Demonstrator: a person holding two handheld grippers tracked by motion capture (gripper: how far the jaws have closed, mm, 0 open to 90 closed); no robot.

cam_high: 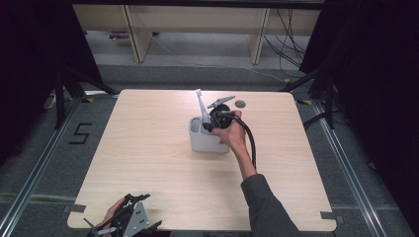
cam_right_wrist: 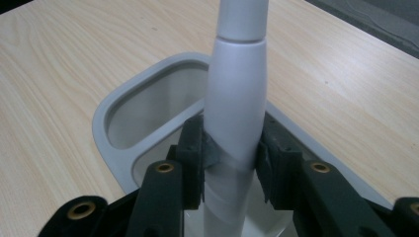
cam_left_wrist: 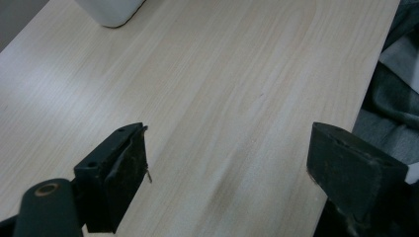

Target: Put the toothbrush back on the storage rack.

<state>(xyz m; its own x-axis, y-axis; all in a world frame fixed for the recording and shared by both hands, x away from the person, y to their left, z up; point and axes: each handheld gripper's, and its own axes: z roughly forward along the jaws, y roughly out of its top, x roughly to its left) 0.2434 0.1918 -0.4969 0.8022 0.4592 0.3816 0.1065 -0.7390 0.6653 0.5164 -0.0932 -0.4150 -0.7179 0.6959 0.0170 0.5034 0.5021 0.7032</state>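
Note:
A pale grey holder (cam_high: 205, 143) with open compartments stands near the middle of the wooden table (cam_high: 148, 163). My right gripper (cam_high: 210, 123) hangs just over it, shut on a long light-grey utensil handle (cam_high: 201, 103) that stands nearly upright and leans slightly left. In the right gripper view both pads (cam_right_wrist: 195, 153) press the handle (cam_right_wrist: 236, 98) from either side above the holder's rim (cam_right_wrist: 106, 116); the utensil's lower end is hidden. My left gripper (cam_high: 132, 201) rests at the table's near left edge, and its wide-apart jaws (cam_left_wrist: 227, 163) have nothing between them. The holder's corner (cam_left_wrist: 111, 10) appears far off.
A small dark round mark (cam_high: 240, 103) lies on the table behind the holder. The right gripper's black cable (cam_high: 252, 143) loops along the forearm. Beyond the table are light furniture legs (cam_high: 138, 34) and floor cables (cam_high: 286, 44). Dark clothing (cam_left_wrist: 390, 89) borders the table's near edge.

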